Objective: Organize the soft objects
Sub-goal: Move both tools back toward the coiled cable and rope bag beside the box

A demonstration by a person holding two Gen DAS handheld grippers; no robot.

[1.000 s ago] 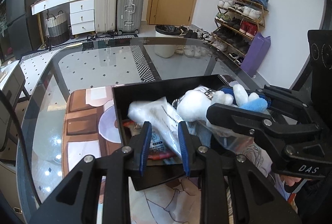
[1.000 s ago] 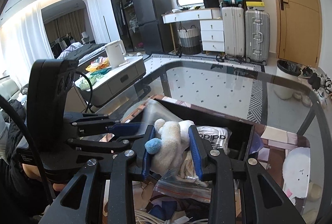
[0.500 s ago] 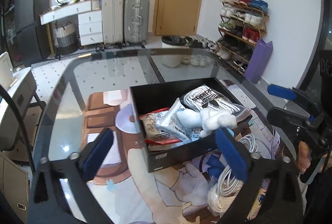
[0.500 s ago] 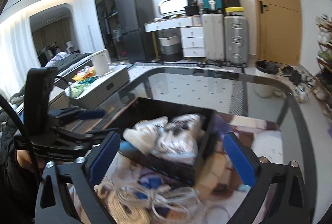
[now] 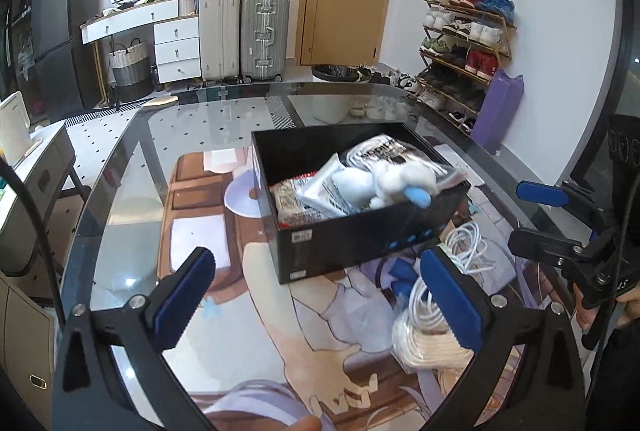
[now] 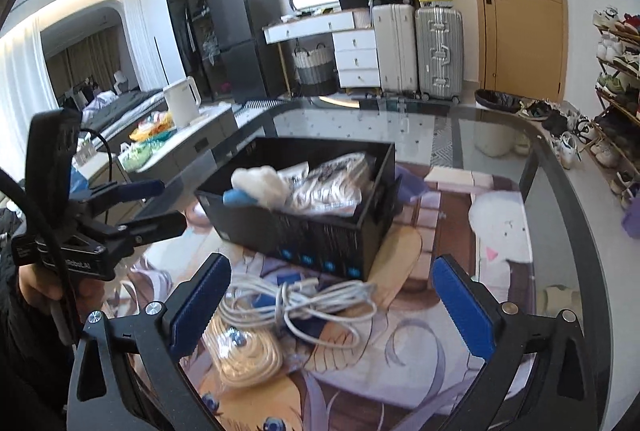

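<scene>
A black box (image 5: 352,243) (image 6: 304,231) stands on the glass table on a printed mat. In it lie a white plush toy with a blue tip (image 5: 396,181) (image 6: 256,183), a silver plastic pouch (image 5: 320,187) (image 6: 332,179) and a red-edged snack packet (image 5: 292,203). My left gripper (image 5: 320,295) is open and empty, in front of the box, above the mat. My right gripper (image 6: 332,299) is open and empty, above the cables in front of the box. Each gripper shows in the other's view, open: the right (image 5: 536,211) and the left (image 6: 140,203).
A coil of white cable (image 5: 464,247) (image 6: 304,299) and a bagged cream rope (image 5: 424,343) (image 6: 244,351) lie on the mat (image 5: 320,351) in front of the box. The glass table's edge (image 6: 568,191) curves at the right. Suitcases, drawers and a shoe rack stand beyond.
Both grippers have let go of their items, the left the pouch and the right the plush toy, opened wide and drawn back from the box. The items now lie in the box.
</scene>
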